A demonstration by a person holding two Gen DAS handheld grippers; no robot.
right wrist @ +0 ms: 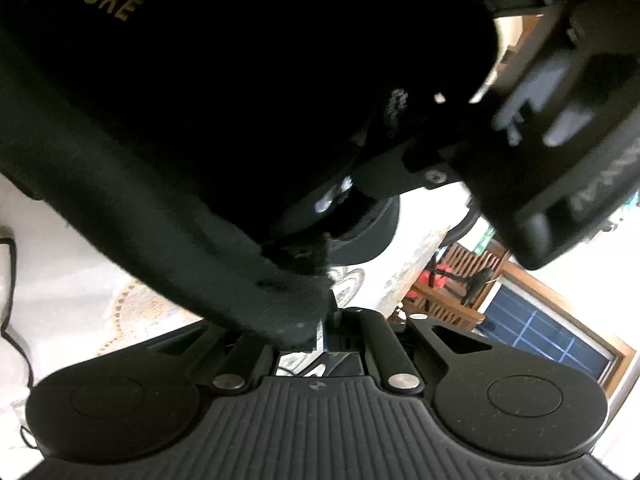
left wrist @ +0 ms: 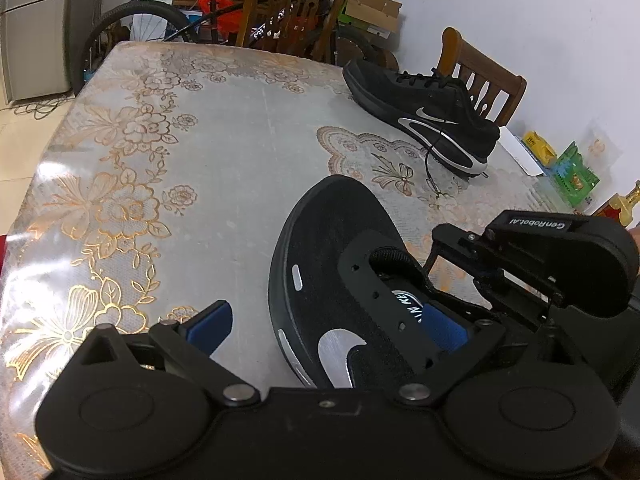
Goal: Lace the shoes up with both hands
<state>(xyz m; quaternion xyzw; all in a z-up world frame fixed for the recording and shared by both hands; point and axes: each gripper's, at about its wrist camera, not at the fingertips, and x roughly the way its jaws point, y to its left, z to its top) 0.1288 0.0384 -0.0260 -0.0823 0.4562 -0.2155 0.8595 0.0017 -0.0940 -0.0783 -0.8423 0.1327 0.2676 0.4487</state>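
Black mesh fills the lower middle of the left wrist view: the near shoe [left wrist: 332,280] lies on the floral tablecloth [left wrist: 160,152], toe toward the frame's centre, its eyelet flap and open tongue area turned toward the lower right. The left gripper [left wrist: 328,328] stands spread wide, one blue pad [left wrist: 212,326] over bare cloth at lower left, the other blue pad [left wrist: 444,330] down inside the shoe's opening, so the eyelet flap sits between the fingers without being squeezed. At right of that frame the right gripper [left wrist: 460,252] reaches in toward the same shoe, a thin dark line running from its tip; what that line is I cannot tell.

A second shoe [left wrist: 424,114], already laced, rests at the upper right near a wooden chair [left wrist: 480,76], its lace end [left wrist: 430,164] trailing onto the cloth.

Through the right wrist camera the right gripper's fingers are pressed together, with a black fabric edge of the near shoe [right wrist: 200,128] lying across them; whether they pinch it or a lace is too dark to tell. The left gripper's body [right wrist: 560,120] looms blurred at upper right.
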